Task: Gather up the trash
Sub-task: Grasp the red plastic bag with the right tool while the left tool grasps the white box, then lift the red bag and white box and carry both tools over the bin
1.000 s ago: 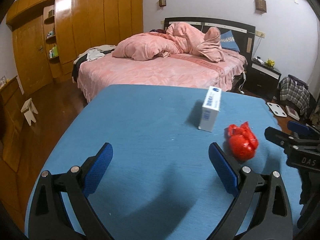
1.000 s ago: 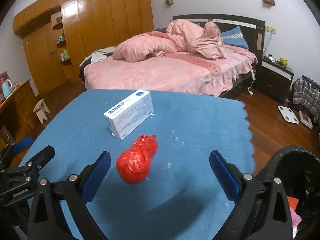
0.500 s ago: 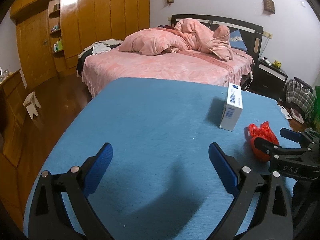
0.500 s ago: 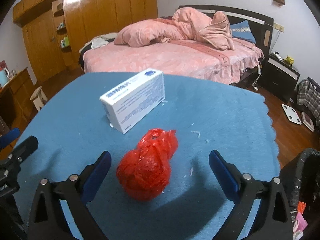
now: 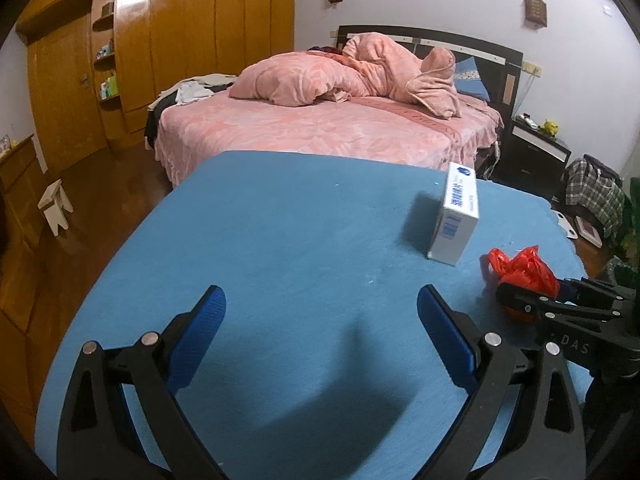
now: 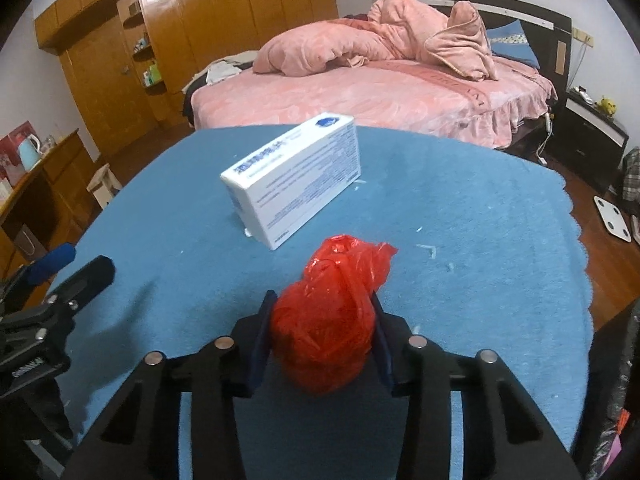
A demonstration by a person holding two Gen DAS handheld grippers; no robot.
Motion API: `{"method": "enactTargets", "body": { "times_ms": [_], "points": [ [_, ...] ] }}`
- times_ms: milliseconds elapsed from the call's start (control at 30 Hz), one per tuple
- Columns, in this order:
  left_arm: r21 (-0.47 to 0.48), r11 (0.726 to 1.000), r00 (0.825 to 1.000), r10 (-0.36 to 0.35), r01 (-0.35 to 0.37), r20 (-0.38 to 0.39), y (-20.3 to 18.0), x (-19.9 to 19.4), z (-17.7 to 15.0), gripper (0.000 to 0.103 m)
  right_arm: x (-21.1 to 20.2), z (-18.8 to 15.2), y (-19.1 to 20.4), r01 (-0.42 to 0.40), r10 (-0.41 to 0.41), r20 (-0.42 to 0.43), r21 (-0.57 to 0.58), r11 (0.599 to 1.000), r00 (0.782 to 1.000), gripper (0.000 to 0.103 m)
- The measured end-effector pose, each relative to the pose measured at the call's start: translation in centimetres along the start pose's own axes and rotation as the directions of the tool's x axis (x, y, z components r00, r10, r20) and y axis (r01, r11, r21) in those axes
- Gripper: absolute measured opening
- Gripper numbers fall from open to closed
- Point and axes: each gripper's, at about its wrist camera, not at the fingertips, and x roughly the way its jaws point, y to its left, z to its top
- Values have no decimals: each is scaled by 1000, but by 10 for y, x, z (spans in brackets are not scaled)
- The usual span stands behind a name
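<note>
A crumpled red plastic bag lies on the blue tablecloth. My right gripper is shut on the red bag, one blue pad on each side of it. The bag also shows in the left wrist view, with the right gripper closed around it. A white box stands on its long edge just beyond the bag; it also shows in the left wrist view. My left gripper is open and empty over the near part of the table.
A black-lined trash bin stands off the table's right edge. Small white scraps lie on the cloth right of the bag. A pink bed stands behind the table, a wooden wardrobe and a small stool to the left.
My right gripper moved forward around the red bag and closed on it. My left gripper stayed open and shifted slightly.
</note>
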Motion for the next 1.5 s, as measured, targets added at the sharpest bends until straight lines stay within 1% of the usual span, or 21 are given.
{"method": "enactTargets", "body": {
  "times_ms": [200,500,733,767,800,833,933,967,1000,1067,1100,1133,1233,1367,1500],
  "points": [
    [21,998,998,-60,60,10,-31,15,15,94,-6,13,-27,48,-50,37,43,998,998,43],
    [52,990,991,-131,131,-3,-77,52,37,94,0,29,-72,103,-108,38,108,989,993,43],
    [58,988,990,-139,141,-38,-94,78,48,93,3,34,-83,99,-105,40,117,988,994,43],
    [52,988,989,-143,145,-45,-95,82,49,90,4,35,-84,98,-104,43,116,988,994,43],
    [50,988,988,-147,149,-53,-95,85,51,82,4,36,-84,97,-103,45,116,988,994,43],
    [48,986,986,-155,158,-68,-97,90,52,79,4,36,-84,96,-102,46,117,988,994,43],
    [46,983,980,-172,177,-97,-100,99,53,66,4,37,-85,92,-98,47,120,988,994,43],
    [46,982,978,-178,183,-106,-99,101,53,55,3,37,-85,91,-97,48,119,989,994,43],
    [45,981,977,-182,188,-114,-100,102,52,42,3,37,-84,90,-96,49,118,989,994,43],
    [43,979,975,-192,198,-112,-101,101,52,36,2,39,-84,87,-93,50,115,990,994,43],
    [45,980,977,-188,193,-104,-101,98,52,31,0,39,-83,85,-91,51,114,990,995,43],
    [46,981,978,-185,190,-99,-102,95,52,29,-2,39,-83,84,-90,52,113,990,995,43],
    [41,981,980,-184,187,-76,-103,82,51,29,-7,38,-81,82,-89,54,114,990,995,43],
    [58,985,986,-160,162,-48,-106,62,51,29,-15,38,-78,73,-80,58,115,991,995,43],
    [61,986,988,-150,152,-28,-106,42,50,29,-26,37,-75,64,-72,67,114,991,995,43]
  ]
}}
